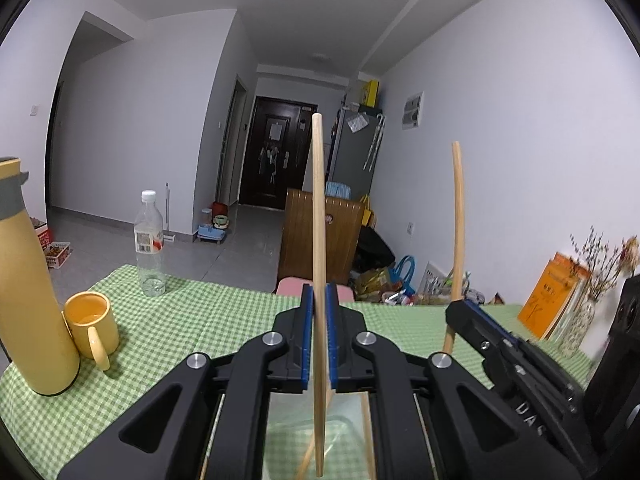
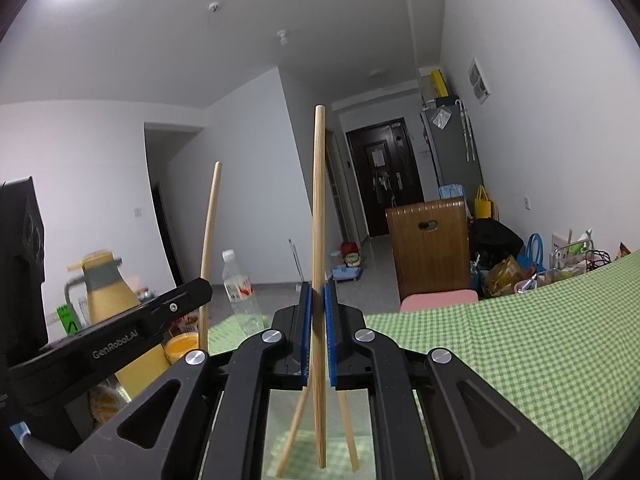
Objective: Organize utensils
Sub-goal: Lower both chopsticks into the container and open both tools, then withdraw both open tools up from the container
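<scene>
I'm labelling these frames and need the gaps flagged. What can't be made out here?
- Left wrist view: lower end of the left gripper's chopstick, cut off by the frame edge.
- Left wrist view: dried flowers and orange book, blurred.
- Right wrist view: yellow mug, mostly hidden behind the left gripper.

Left gripper (image 1: 319, 336): matte black linkage arms with triangular cut-outs, 4 round silver pivot screws, 2 blue pads on the inner finger faces. Right gripper (image 2: 319, 336): identical build. From the right wrist view, the left unit's black side carries white "GenRobot.AI" lettering and 1 small screw.
</scene>
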